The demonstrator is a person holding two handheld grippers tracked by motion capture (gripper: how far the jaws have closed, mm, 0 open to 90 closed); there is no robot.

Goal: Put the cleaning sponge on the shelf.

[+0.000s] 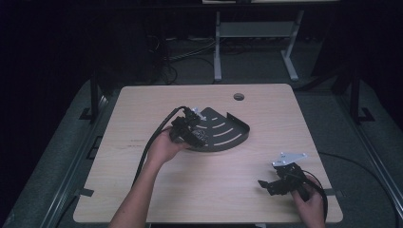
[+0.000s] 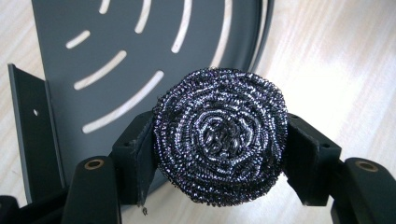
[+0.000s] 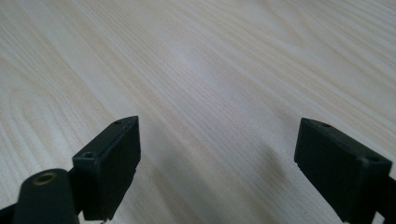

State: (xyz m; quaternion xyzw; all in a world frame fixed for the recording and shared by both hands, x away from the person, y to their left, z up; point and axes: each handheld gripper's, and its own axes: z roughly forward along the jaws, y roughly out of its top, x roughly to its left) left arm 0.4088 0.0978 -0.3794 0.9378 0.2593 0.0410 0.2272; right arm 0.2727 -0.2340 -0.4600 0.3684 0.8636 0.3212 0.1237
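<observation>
Round steel-wool scouring pad [image 2: 220, 135] clamped by left gripper [image 2: 219, 154] over dark grey slotted fan-shaped tray [image 2: 93, 42]; right gripper [image 3: 217, 163] held agape above table

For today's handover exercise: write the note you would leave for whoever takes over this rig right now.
Left gripper: shut on the steel wool scourer, held at the edge of the dark slotted corner tray.
Right gripper: open, holding nothing, over bare table near the front right corner.
Done: scourer grasped.
Left: whether it is going into the tray or coming out cannot be told; probably set it down and release.
</observation>
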